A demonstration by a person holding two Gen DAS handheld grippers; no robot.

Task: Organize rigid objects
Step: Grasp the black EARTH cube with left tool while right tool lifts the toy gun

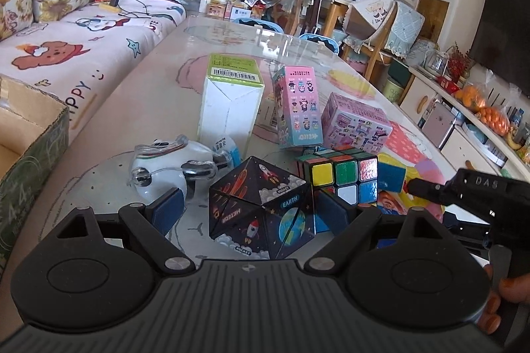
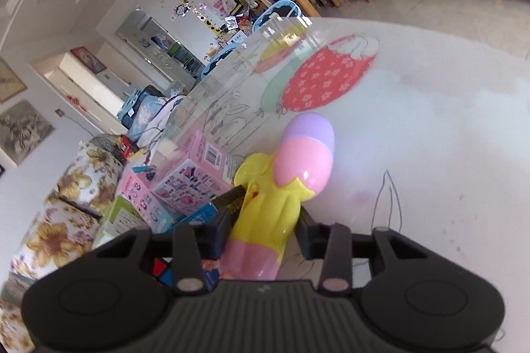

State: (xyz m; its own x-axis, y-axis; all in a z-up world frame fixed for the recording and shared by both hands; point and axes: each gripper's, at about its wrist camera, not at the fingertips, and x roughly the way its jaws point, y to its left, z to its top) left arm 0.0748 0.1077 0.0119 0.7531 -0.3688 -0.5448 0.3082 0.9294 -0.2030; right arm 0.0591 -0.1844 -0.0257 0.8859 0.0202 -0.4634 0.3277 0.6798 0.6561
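Right wrist view: we note right tongs (image 2: 263, 232) clamped on yellow-pink toy (image 2: 281, 197). Left wrist view only: left tongs (image 1: 251, 209) open w/ space-print cube (image 1: 261, 210) between.

Right gripper clamped on a pastel toy over the patterned table

The right gripper (image 2: 263, 232) holds a glossy yellow, pink and lilac toy (image 2: 285, 187) between its two pads, which press its yellow middle from either side, the rounded lilac end pointing away. Beneath lies a glass-topped table (image 2: 430, 127) printed with balloons. To the left stand two pink boxes (image 2: 195, 174), touching each other, with a green-and-white box (image 2: 122, 217) just beside them and a flowered cushion (image 2: 79, 184) beyond.
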